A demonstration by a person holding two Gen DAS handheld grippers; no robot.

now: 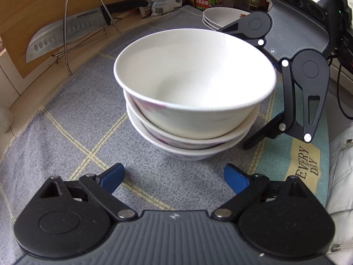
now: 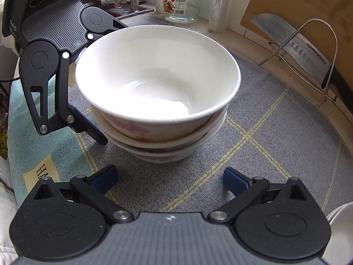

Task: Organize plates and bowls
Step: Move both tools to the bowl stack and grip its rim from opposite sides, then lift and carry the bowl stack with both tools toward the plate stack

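A stack of three white bowls [image 1: 194,101] is sitting upright, mouths facing up, near the middle of a grey checked cloth [image 1: 72,119] on the counter. The top bowl [image 2: 157,75] is nesting in the two below, slightly tilted; round as it is, no long axis is showing. A second pile of shallow white dishes [image 1: 220,17] is resting toward the cloth's far edge. The left gripper [image 1: 174,177] is hovering just short of the stack, blue pads standing apart with nothing between them. The right gripper [image 2: 169,177] is facing the stack from the opposite side, its jaws likewise spread and empty. A cleaver [image 1: 66,35] is leaning in a wire rack [image 1: 86,22] against a wooden board.
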